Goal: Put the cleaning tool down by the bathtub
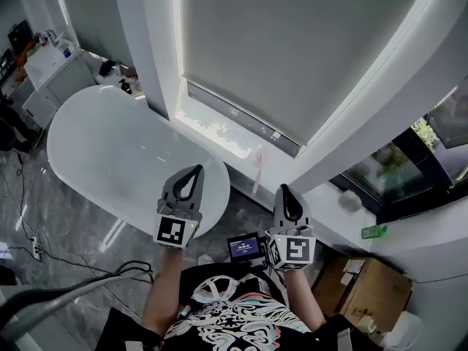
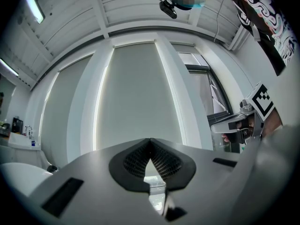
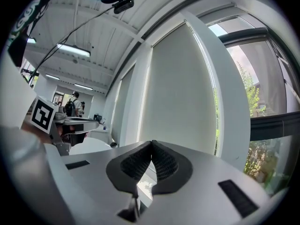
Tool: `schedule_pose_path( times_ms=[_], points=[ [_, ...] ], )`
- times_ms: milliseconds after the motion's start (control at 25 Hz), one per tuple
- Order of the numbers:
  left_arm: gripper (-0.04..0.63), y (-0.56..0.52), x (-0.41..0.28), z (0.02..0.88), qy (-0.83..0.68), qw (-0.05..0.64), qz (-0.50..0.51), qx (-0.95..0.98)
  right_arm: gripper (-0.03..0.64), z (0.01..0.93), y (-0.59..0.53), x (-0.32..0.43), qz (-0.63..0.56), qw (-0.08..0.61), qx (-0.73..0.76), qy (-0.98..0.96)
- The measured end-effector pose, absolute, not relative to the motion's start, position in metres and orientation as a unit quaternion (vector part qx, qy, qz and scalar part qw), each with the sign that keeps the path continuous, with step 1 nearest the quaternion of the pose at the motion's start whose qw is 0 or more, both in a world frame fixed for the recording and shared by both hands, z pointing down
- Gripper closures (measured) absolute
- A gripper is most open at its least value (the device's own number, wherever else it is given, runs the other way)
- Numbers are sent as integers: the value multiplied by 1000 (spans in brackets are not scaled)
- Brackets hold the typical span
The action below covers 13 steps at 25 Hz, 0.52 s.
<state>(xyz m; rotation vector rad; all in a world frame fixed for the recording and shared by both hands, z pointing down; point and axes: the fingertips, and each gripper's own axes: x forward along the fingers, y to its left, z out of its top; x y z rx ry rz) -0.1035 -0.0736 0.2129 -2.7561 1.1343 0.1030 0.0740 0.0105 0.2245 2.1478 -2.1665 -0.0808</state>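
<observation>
Room: bathroom corner with a grey, glossy, stone-patterned floor [image 1: 80,225]. A white oval bathtub [image 1: 110,152] serves as the reference; its long axis runs from the upper left toward the person. Behind the bathtub is a tall window covered by a grey roller blind [image 1: 292,50], with a bright strip of daylight at the sill [image 1: 219,129]. At the far end of the bathtub stands a white cabinet [image 1: 45,66] with small items on top. On the floor on the near side of the bathtub lie dark cables [image 1: 44,253]. Well to the right of the bathtub, by the white ledge, is a cardboard box [image 1: 365,287]. The cleaning tool [image 1: 257,170] is a pale, slim, elongated piece just past the near end of the bathtub, against the white wall under the sill. Its long axis is close to upright, top end at sill level, lower end toward the floor; which end is the working head cannot be told. No gripper touches it. The left gripper [image 1: 196,171] hovers over the near end of the bathtub, pads pressed together tip to tip, nothing held. The right gripper [image 1: 284,190] is to the right of the bathtub, below the tool, jaws likewise closed on nothing.
</observation>
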Motion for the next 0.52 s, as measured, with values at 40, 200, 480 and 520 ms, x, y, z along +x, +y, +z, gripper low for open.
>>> schedule_pose_path(
  times_ms=[40,200,480,520],
  points=[
    [580,-73,-103,213,379,80,38,-921,591,226,10,74,-26,46,703,-710],
    [580,-72,-103,209,379,76,58,-920,591,227,10,72,-25,50,701,-711],
    [580,-67,-104,205,375,76,74,-921,591,233,12,68,-19,57,700,-712],
    [580,-66,-104,206,373,76,73,-922,591,234,12,67,-16,58,700,-712]
  ],
)
